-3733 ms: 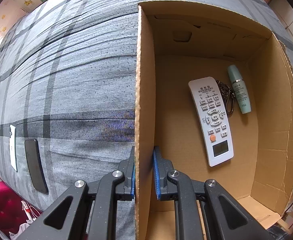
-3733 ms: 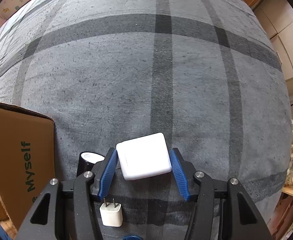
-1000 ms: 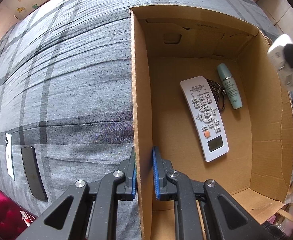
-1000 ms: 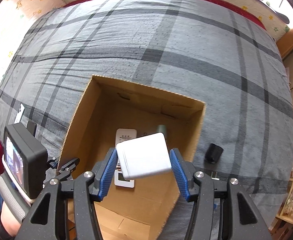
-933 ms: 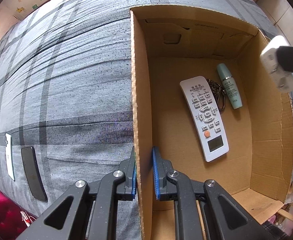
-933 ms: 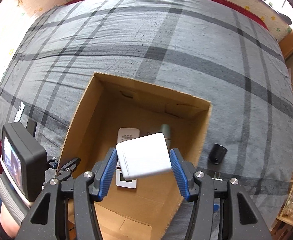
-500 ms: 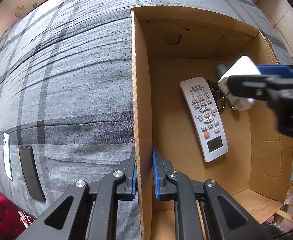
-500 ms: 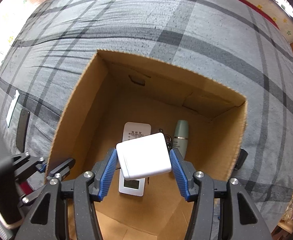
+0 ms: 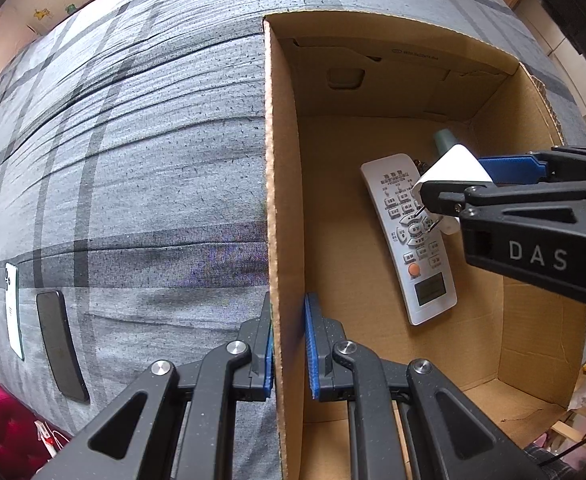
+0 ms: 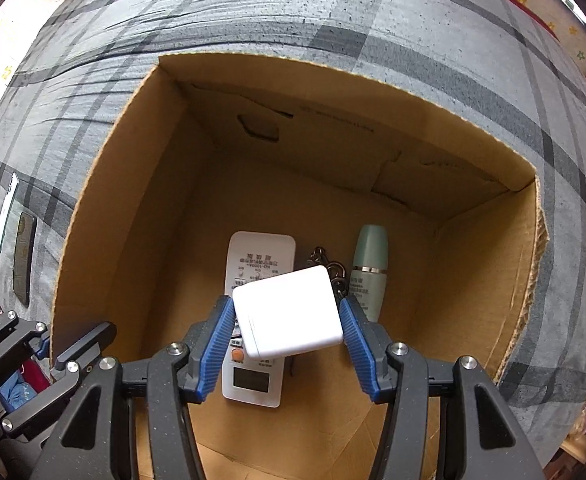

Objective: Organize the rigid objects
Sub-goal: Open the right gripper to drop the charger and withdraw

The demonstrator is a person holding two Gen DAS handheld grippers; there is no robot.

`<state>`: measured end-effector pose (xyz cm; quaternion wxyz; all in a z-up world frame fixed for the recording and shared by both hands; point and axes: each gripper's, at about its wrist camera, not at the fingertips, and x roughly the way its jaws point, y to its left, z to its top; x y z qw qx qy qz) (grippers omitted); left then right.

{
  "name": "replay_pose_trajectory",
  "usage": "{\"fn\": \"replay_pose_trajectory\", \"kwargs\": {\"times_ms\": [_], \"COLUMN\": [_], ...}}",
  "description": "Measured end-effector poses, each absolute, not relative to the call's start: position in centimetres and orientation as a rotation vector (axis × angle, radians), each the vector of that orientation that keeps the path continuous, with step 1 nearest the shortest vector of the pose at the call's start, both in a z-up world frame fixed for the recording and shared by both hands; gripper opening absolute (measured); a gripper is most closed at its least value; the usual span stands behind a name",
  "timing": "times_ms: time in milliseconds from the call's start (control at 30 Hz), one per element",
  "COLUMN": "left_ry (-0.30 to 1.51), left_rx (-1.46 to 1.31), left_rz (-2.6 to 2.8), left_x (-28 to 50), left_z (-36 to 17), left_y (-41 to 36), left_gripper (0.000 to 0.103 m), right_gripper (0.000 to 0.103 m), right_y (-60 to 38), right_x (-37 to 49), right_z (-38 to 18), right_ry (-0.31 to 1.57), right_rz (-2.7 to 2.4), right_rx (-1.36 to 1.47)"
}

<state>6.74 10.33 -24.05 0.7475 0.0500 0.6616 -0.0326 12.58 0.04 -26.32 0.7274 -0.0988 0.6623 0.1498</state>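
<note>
An open cardboard box point(image 9: 281, 208) point(image 10: 105, 216) stands on a grey plaid bed. My left gripper point(image 9: 288, 354) is shut on the box's left wall. My right gripper point(image 10: 288, 334) is shut on a white charger block point(image 10: 289, 318) and holds it inside the box, above the floor; the block also shows in the left wrist view point(image 9: 451, 168), prongs down. On the box floor lie a white remote point(image 9: 411, 240) point(image 10: 259, 256), a green bottle point(image 10: 369, 264) point(image 9: 445, 138) and a keychain point(image 10: 321, 258).
Two phones, one white point(image 9: 13, 316) and one black point(image 9: 61, 348), lie on the bed left of the box, and show in the right wrist view too point(image 10: 23, 260). The bed's edge runs close behind them.
My right gripper has carried the charger block from above the box's right rim down into the box, over the remote. The left gripper has stayed clamped on the wall.
</note>
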Motion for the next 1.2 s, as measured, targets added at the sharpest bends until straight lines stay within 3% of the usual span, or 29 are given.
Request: {"fn": "replay_pose_trajectory", "kwargs": {"times_ms": [600,867,1067,1200], "left_ry": [1.446,1.447,1.448,1.449], "left_rx": [0.109,0.116,0.116,0.115], "left_rz": [-0.067,-0.06,-0.056,-0.055], "left_x": [6.6,6.7,6.7,6.7], "left_z": [-23.9,-23.9,-23.8,-23.8], "left_y": [10.3,10.0,9.9,9.9], "left_gripper": [0.013,0.013,0.013,0.013], "right_gripper": [0.068,0.082,0.1,0.102], "right_y": [-1.0,-2.2,-4.8,-7.1], "right_x": [12.7,11.9,11.4,11.1], "right_z": [-22.2,-18.6,-16.7,-15.7], "right_ry": [1.379,1.32,1.28,1.259], "right_rz": [0.348,0.311,0.274,0.234], "right_rx": [-0.18,-0.142,-0.11,-0.097]}}
